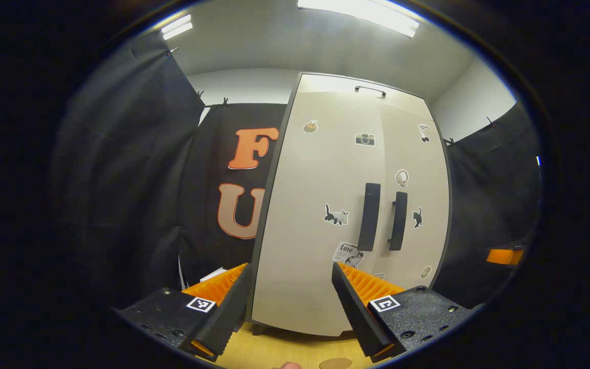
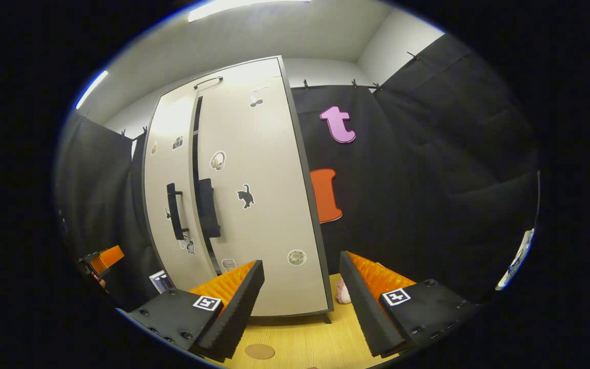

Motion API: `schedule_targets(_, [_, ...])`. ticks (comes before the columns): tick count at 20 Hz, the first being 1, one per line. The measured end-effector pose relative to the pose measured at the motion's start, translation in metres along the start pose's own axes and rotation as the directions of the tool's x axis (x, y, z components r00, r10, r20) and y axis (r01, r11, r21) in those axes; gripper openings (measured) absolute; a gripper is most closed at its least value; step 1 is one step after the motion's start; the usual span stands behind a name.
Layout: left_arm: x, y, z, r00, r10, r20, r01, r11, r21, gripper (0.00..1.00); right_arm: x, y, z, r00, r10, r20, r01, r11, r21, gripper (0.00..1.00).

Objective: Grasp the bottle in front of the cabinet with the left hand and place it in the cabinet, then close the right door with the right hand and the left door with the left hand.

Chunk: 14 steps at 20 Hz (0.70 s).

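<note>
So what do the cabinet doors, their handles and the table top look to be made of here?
Cabinet doors: probably laminated board, a smooth matt cream face with stickers lying flat on it. Handles: dark bars with a dull sheen, plastic or coated metal; hard to tell which. Table top: light wood or wood-look laminate, with fine straight grain lines.

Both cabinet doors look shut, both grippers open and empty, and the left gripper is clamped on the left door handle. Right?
Not quite. The left gripper is not on the left door handle: the left gripper view shows its fingers spread, holding nothing, short of the cabinet. The rest holds: doors shut, right gripper open and empty.
</note>
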<state>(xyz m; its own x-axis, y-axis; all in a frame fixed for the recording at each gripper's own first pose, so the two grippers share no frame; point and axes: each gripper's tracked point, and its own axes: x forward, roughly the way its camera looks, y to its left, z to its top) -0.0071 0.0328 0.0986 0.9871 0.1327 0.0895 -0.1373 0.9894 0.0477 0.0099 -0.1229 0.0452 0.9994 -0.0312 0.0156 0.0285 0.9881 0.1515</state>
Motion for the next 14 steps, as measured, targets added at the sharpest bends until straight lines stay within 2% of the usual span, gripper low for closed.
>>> schedule_targets(7, [0.001,-0.009,0.001,0.999,-0.041,0.007,0.041,0.999,0.002,0.94,-0.005,0.004,-0.001,1.000,-0.004,0.002,0.004,1.000,-0.004,0.98])
schedule_targets(14, [0.001,-0.006,0.001,0.999,-0.050,0.003,0.050,0.998,-0.022,0.94,-0.002,0.009,0.001,1.000,-0.011,0.012,0.011,1.000,0.001,0.98])
